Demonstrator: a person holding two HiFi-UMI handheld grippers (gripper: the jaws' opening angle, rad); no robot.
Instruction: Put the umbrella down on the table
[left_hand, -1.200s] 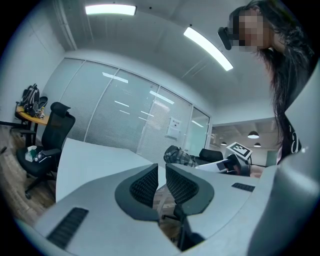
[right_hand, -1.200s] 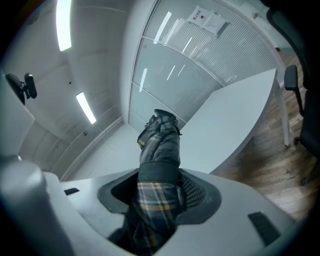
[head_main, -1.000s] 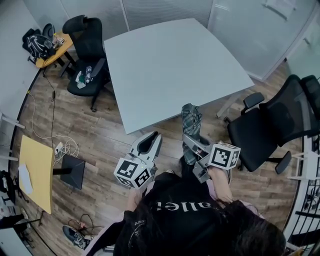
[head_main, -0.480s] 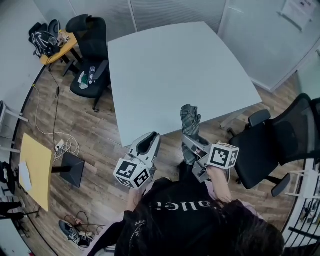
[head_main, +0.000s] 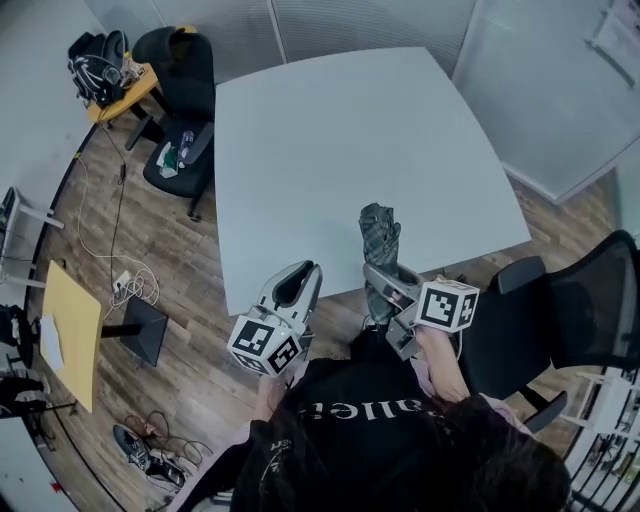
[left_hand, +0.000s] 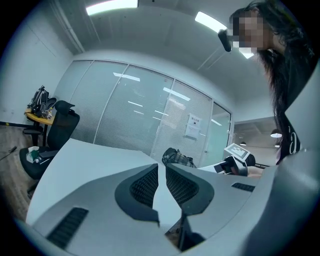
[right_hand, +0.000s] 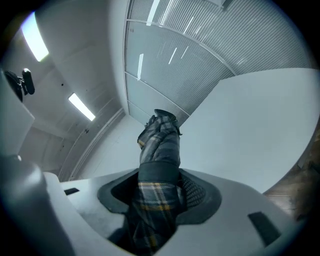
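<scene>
Just in front of the person, the right gripper is clamped round the lower part of the folded plaid umbrella. The umbrella's free end juts forward and up over the near edge of the table. Beside it, the left gripper has its jaws pressed together with nothing between them, and it hangs just short of the same edge. The umbrella is in the air, resting on nothing.

To place it well, I judge the right gripper should carry the bundle over the bare top, well in from the edge. It should then tip the umbrella level so its whole length meets the surface, and only then let go. Releasing at a slant could let it roll or slide off towards the floor. The far stretch of the table shows nothing lying on it, so there is plenty of room to set it down.
</scene>
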